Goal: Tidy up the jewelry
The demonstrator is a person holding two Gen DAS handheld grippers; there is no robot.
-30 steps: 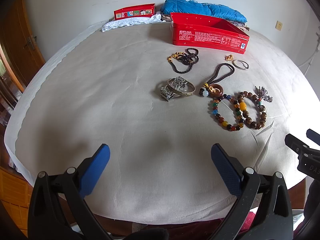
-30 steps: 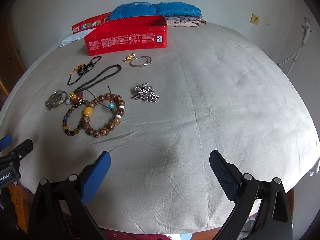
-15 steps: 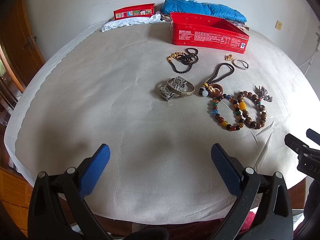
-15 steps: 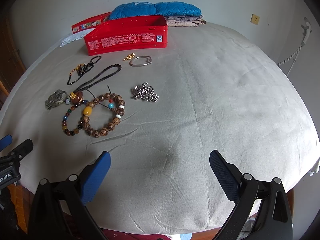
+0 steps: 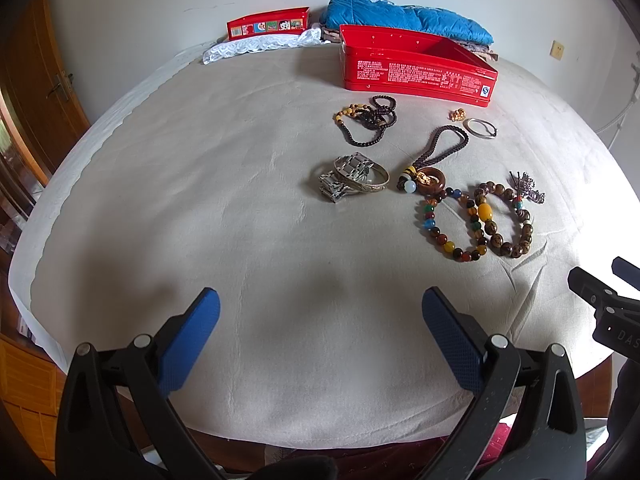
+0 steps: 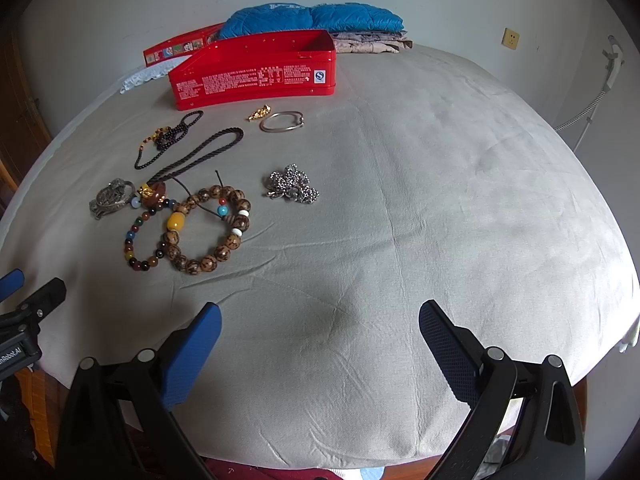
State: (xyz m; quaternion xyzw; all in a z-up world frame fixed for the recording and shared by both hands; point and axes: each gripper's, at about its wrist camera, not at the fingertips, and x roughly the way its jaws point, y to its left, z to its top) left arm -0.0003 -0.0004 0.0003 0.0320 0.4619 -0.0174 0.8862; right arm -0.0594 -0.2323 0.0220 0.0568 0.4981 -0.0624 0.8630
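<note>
Jewelry lies on a cloth-covered table before an open red tin (image 5: 416, 66) (image 6: 256, 74). There are two bead bracelets (image 5: 474, 220) (image 6: 188, 232), a metal watch with a bangle (image 5: 354, 178) (image 6: 110, 196), a dark cord with a wooden ring pendant (image 5: 428, 174) (image 6: 192, 156), a dark bead necklace (image 5: 370, 118) (image 6: 168, 136), a silver ring bangle (image 5: 479, 127) (image 6: 281, 122), a gold charm (image 5: 458, 114) (image 6: 259, 113) and a silver chain heap (image 5: 530, 188) (image 6: 292, 186). My left gripper (image 5: 320, 332) and right gripper (image 6: 320, 334) are open and empty near the table's front edge.
A red lid (image 5: 269, 24) and white lace (image 5: 256, 45) lie at the back left. Folded blue clothing (image 5: 408, 20) (image 6: 312, 18) sits behind the tin. A wooden door (image 5: 36, 92) is at the left. The cloth has wrinkles near the bracelets.
</note>
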